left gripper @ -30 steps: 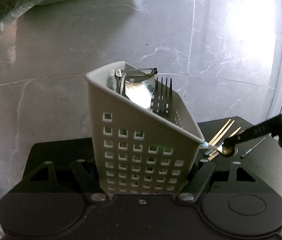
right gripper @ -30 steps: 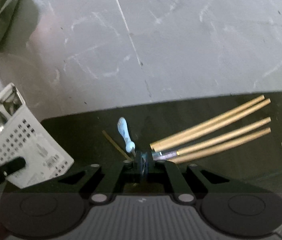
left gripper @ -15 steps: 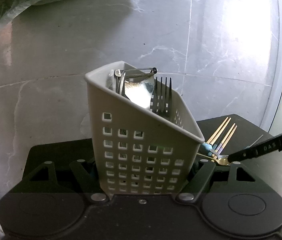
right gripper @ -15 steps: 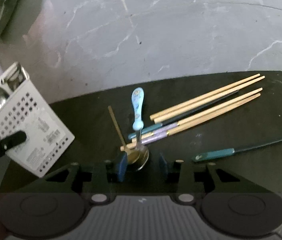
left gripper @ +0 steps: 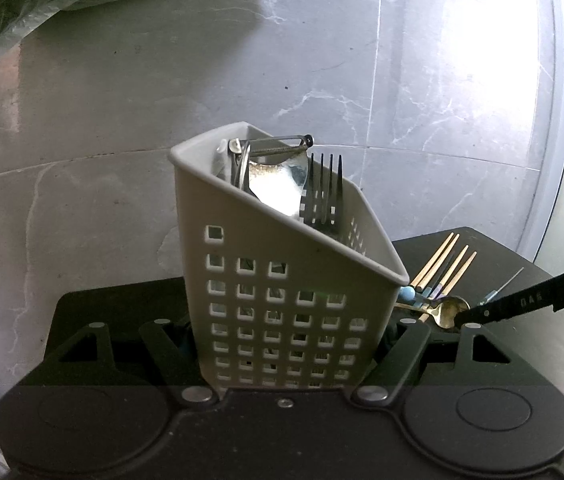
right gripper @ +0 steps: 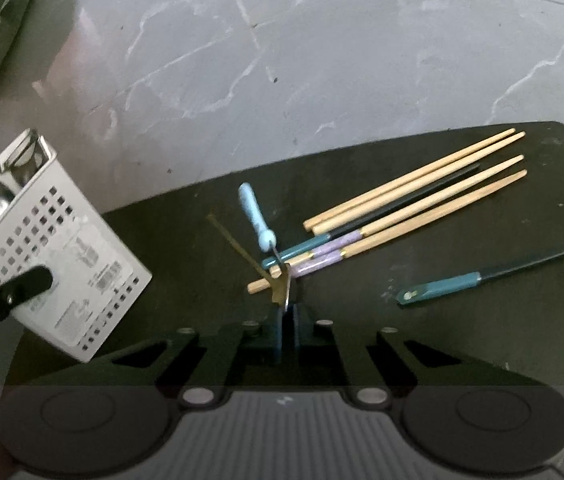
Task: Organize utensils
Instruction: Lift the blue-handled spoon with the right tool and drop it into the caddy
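Right gripper (right gripper: 286, 312) is pinching the gold spoon (right gripper: 282, 292); left gripper (left gripper: 293, 344) is clamping the caddy (left gripper: 282, 296).

The caddy is being held tilted, likely to present its mouth. The right jaws have just been closing onto the spoon's bowl, angled down, chopsticks (right gripper: 421, 200) lying just ahead on the dark surface (right gripper: 541, 216).

Two close wrist views (shared mat (left gripper: 477, 248))
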Motion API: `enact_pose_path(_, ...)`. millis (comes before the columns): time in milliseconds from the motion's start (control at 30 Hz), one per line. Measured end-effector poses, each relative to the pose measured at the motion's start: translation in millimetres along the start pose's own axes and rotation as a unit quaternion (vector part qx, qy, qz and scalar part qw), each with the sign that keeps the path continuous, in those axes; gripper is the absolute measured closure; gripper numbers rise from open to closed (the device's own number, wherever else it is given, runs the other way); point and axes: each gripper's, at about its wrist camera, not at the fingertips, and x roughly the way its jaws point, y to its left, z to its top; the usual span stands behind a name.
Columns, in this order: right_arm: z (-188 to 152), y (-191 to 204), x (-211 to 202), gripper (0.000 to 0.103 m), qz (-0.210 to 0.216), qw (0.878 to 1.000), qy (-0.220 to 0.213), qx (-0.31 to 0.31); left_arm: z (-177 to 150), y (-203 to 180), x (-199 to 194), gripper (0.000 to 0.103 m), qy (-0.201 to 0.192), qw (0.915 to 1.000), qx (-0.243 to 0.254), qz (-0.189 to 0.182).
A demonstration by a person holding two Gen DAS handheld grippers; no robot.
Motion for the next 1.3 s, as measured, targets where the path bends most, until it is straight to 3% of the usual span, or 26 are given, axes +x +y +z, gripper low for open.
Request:
enact_pose_path(167,2,2,-11,0.101,-0.004,1.000,-0.027,-0.006,0,0,0,0.025,0.000,1.0000,0.000,-0.001)
enact_pose_path(333,7,9,-28,0.102,-0.037,0.997,-0.059,-0.031,-1,-1,0,0.025,-0.001,1.0000,-0.001,-0.001)
enact_pose_path(500,21,27,-56,0.102,-0.076,0.988,-0.108,-0.082,-2,-1,0,0.025,-0.003,1.0000,-0.002,-0.001)
enact_pose_path(667,45,59,-96,0.102,-0.067,0.976,-0.151,-0.139,-4,-1,-1,0.025,-0.007,1.0000,-0.004,-0.001)
enact_pose_path(800,65,100,-134,0.102,-0.041,0.960,-0.186,-0.206,-5,-2,-2,0.025,-0.009,0.9999,-0.007,0.000)
enact_pose_path(967,80,144,-159,0.102,-0.011,0.935,-0.193,-0.297,-6,-2,-2,0.025,-0.011,0.9999,-0.009,0.001)
enact_pose_path(1200,75,186,-130,0.102,0.023,0.896,-0.143,-0.419,-8,-2,-4,0.025,-0.014,0.9998,-0.011,0.003)
enact_pose_path(1300,67,201,-113,0.102,0.035,0.886,-0.128,-0.444,-9,-2,-5,0.025,-0.014,0.9998,-0.011,0.004)
